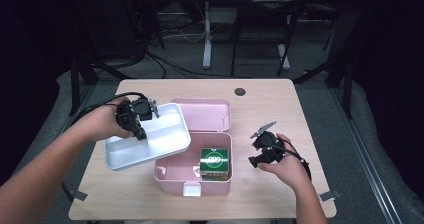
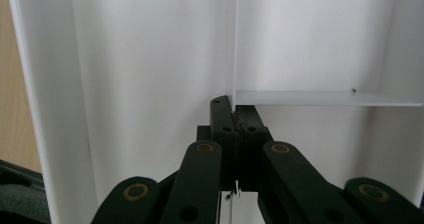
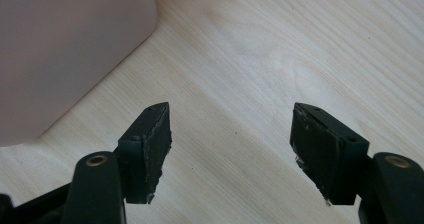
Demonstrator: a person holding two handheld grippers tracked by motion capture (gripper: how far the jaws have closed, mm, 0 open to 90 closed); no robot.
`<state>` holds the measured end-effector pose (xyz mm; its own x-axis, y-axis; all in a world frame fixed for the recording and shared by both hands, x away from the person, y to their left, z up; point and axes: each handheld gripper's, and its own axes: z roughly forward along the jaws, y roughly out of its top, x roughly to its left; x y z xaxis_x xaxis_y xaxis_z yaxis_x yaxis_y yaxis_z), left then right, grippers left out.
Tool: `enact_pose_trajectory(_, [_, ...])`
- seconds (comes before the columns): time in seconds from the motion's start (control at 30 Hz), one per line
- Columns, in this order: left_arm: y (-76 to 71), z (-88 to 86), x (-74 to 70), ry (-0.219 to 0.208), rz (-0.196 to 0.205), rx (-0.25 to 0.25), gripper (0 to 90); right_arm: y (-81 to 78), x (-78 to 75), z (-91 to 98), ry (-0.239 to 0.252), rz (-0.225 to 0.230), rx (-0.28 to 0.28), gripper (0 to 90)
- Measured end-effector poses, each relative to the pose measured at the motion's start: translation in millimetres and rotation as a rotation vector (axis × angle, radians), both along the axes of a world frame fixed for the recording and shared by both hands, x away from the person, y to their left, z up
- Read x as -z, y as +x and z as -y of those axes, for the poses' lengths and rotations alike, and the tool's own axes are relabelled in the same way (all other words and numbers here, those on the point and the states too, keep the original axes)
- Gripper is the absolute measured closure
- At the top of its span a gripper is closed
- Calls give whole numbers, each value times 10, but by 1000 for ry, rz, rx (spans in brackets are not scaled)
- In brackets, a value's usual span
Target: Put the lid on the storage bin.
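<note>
A white divided tray point(image 1: 167, 134) hangs tilted over the left side of an open pink box point(image 1: 172, 173). My left gripper point(image 1: 140, 130) is shut on the tray's thin dividing wall point(image 2: 325, 98), which the left gripper view shows pinched between the jaws point(image 2: 234, 109). A green-topped box point(image 1: 216, 161) sits inside the pink box at its right. Right of the pink box, my right gripper point(image 1: 255, 155) is held low over the table. Its jaws point(image 3: 230, 134) stand open with only bare wood between them, and the pink box's corner point(image 3: 65, 49) lies to their upper left.
The pink box's lid point(image 1: 205, 115) lies open behind it on the light wooden table point(image 1: 270, 109). A small dark hole point(image 1: 240, 91) marks the table's far edge. Black stands and cables crowd the floor beyond.
</note>
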<state>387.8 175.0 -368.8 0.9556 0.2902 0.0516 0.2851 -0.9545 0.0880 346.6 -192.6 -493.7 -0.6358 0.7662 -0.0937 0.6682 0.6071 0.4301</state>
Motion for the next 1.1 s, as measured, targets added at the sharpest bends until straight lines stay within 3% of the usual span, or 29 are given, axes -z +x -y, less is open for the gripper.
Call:
enact_pose_trajectory(0.3, [-32,275,-19,11,-9,82,890,5,21,9,13,11,7,323])
enact_pose_trajectory(0.4, [-49,367,6,-5,-12,103,890,4,10,12,8,-1,6,323])
enact_pose_trajectory(0.57, [-77,539,55,14,-13,153,890,5,21,10,16,9,6,323])
enact_pose_trajectory(0.7, [-93,649,75,12,-13,179,890,6,25,13,18,9,8,323])
enact_pose_trajectory(0.8, [-108,718,111,-16,-21,192,890,8,30,15,13,9,8,323])
enact_pose_trajectory(1.1, [-135,874,165,-3,-23,234,890,12,38,16,13,7,6,323])
